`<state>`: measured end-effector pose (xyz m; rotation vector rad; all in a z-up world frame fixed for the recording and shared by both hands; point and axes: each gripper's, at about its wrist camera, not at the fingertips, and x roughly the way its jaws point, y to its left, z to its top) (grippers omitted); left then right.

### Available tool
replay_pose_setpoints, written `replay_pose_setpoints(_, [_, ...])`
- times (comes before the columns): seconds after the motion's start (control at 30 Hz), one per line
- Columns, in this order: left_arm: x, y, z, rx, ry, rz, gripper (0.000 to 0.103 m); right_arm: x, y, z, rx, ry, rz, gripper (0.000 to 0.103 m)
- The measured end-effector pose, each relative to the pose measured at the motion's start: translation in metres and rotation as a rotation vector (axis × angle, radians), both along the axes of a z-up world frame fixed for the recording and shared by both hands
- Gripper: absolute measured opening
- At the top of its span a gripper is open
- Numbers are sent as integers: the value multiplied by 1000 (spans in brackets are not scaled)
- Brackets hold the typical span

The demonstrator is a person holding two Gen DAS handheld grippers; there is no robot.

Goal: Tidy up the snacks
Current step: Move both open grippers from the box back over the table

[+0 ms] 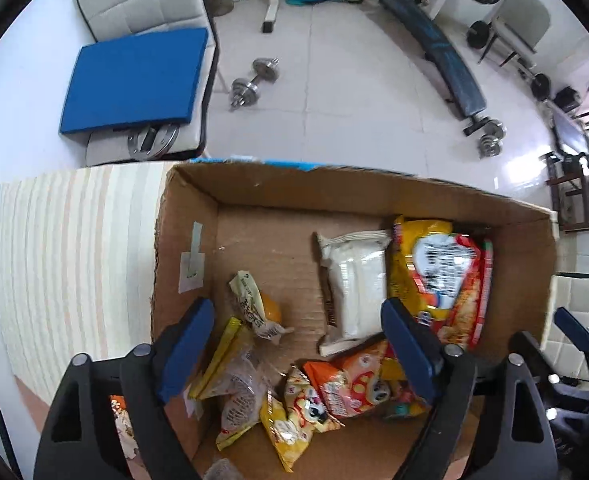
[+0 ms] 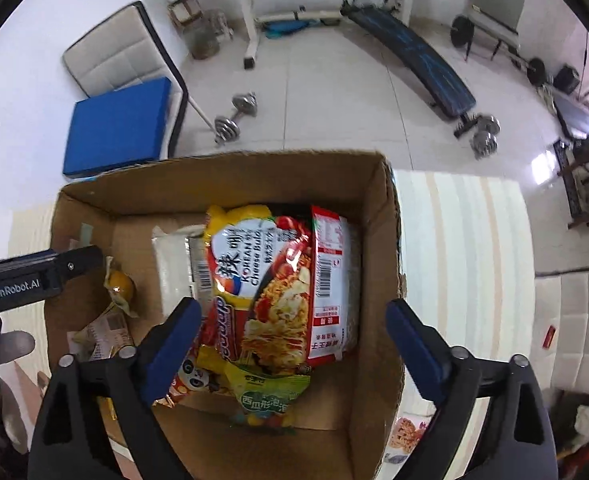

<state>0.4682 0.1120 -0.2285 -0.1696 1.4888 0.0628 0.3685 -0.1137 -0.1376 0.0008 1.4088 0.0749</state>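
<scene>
An open cardboard box (image 1: 186, 240) stands on a striped tablecloth and holds several snack packets. My left gripper (image 1: 296, 312) hangs open over its near part, pointing down, nothing between its blue fingers. Below it lie a white packet (image 1: 354, 280), an orange panda bag (image 1: 350, 388), yellow packets (image 1: 230, 360) and a wrapped orange sweet (image 1: 262, 308). My right gripper (image 2: 293, 310) is open above the yellow-red noodle packet (image 2: 278, 276) in the box (image 2: 390, 240), clear of it. A green packet (image 2: 270, 396) lies at the noodle packet's near end.
Another snack packet (image 2: 408, 436) lies on the striped cloth (image 2: 462, 240) outside the box's right wall. The left gripper's black housing (image 2: 34, 276) and a hand (image 2: 10, 344) are at the box's left side. Beyond the table are a chair with a blue cushion (image 1: 134, 80), dumbbells (image 1: 254, 84) and a bench.
</scene>
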Motion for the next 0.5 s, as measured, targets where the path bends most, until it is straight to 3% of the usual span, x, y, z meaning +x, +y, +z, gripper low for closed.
replay_pose_setpoints(0.17, [-26, -7, 34, -43, -86, -28, 88, -26, 9, 22, 89, -33, 2, 97])
replay_pose_setpoints(0.27, [-60, -8, 55, -27, -145, -34, 88, -56, 6, 32, 158, -38, -36, 97])
replay_pose_setpoints(0.5, [-167, -20, 67, 108, -239, -94, 88, -152, -7, 32, 243, -40, -110, 97])
